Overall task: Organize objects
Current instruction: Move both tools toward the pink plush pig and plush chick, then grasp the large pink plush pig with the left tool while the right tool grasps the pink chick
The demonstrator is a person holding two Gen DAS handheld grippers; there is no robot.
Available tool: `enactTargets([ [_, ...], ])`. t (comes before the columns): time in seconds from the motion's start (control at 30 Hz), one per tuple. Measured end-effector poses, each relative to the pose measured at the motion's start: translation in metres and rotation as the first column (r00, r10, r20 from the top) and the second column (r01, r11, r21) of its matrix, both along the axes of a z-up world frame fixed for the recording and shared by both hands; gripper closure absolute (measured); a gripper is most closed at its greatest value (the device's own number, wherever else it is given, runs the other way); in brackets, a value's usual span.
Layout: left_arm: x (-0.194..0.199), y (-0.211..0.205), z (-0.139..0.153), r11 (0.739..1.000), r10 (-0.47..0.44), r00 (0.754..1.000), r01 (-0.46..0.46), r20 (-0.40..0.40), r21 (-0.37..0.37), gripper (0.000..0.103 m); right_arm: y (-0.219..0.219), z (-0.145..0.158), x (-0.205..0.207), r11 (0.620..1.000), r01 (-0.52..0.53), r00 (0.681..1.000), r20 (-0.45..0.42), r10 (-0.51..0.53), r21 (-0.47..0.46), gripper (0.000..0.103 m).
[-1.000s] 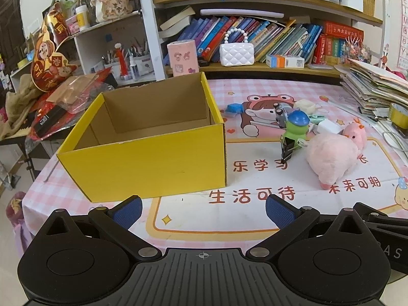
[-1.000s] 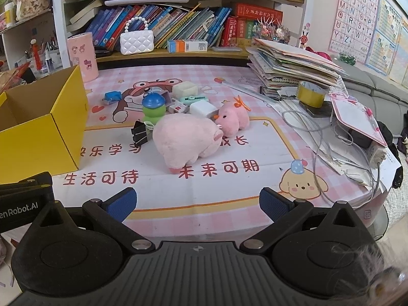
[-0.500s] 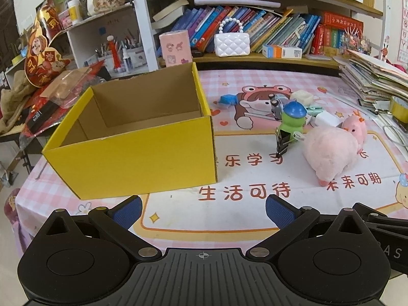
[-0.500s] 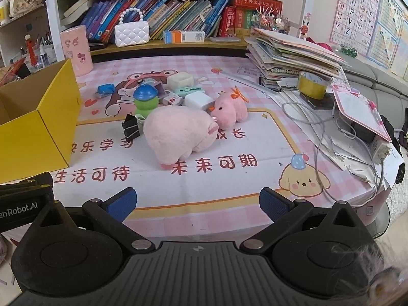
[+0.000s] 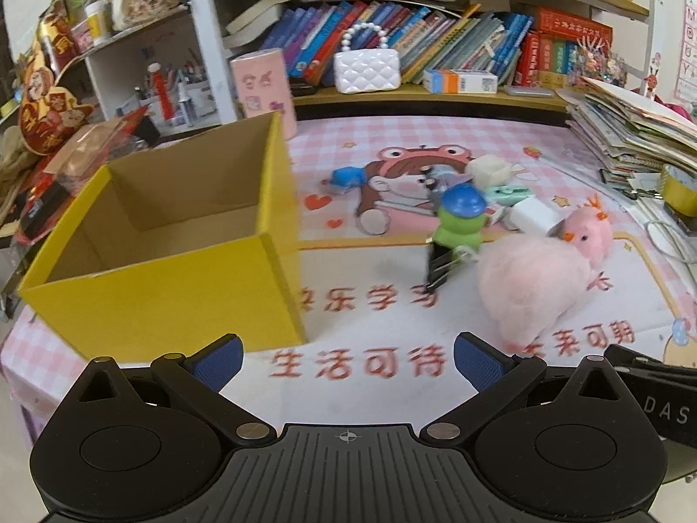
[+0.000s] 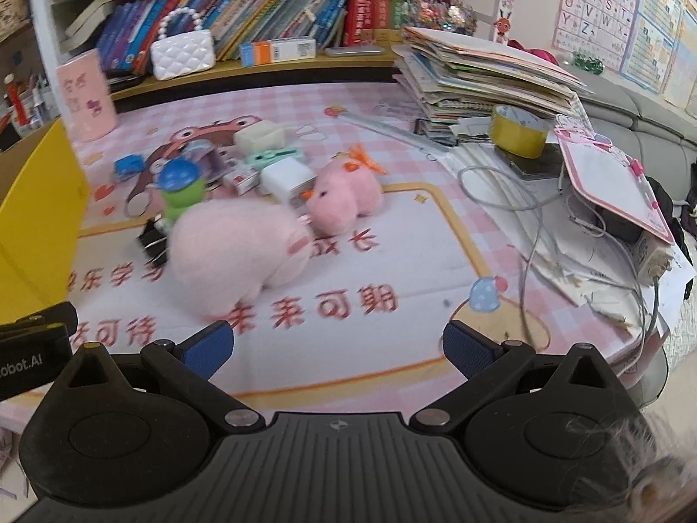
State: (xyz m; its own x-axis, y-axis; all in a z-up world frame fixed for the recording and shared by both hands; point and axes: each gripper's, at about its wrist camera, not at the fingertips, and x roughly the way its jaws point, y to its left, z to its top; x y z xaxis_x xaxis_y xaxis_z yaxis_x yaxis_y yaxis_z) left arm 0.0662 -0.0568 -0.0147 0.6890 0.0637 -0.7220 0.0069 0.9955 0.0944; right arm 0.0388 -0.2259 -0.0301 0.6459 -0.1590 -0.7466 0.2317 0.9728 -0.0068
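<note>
Large pink plush point(image 6: 237, 253): lies on the desk point(image 6: 414, 235) amid small toys, right of the open yellow box point(image 5: 165, 257); touching the smaller pink plush point(image 6: 344, 200); likely light, soft, squashy; best pinched across its broad body
Green figure point(image 5: 459, 222): just behind the large plush, by a black binder clip point(image 5: 440, 268); looks hard, small, easily tipped
Left gripper point(image 5: 347, 359): low over the near desk edge, facing the box corner; fingers spread wide, holding nothing
Right gripper point(image 6: 337, 348): low, level, aimed just right of the large plush; fingers wide apart, empty
</note>
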Motion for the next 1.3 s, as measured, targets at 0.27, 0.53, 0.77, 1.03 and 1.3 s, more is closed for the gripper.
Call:
enactTargets([
  [0.27,0.022,-0.041,0.007,0.998,-0.056,0.998,0.057,0.021,-0.021,0.0,-0.049,0.007,0.026,0.998,0.048,0.997,0.052,-0.05,0.034,0.0],
  [0.53,0.047,-0.061,-0.002,0.994,-0.101,0.994,0.099,-0.034,-0.055,0.0,-0.084,0.003,0.056,0.993,0.043,0.994,0.094,-0.054,0.111,0.007],
  [0.77,0.063,-0.071,-0.009,0.974,-0.167,0.985,0.16,-0.034,-0.16,0.0,-0.093,0.0,0.09,0.978,-0.053,0.993,0.117,0.03,0.201,0.018],
  [1.03,0.093,-0.099,-0.034,0.964,-0.238,0.966,0.223,-0.097,-0.145,0.002,-0.098,-0.009,0.134,0.964,-0.097,0.993,0.085,0.078,0.247,0.017],
  [1.3,0.102,-0.11,-0.041,0.962,-0.259,0.961,0.248,-0.095,-0.11,0.009,-0.098,-0.035,0.169,0.952,-0.102,0.994,0.002,0.106,0.29,0.019],
])
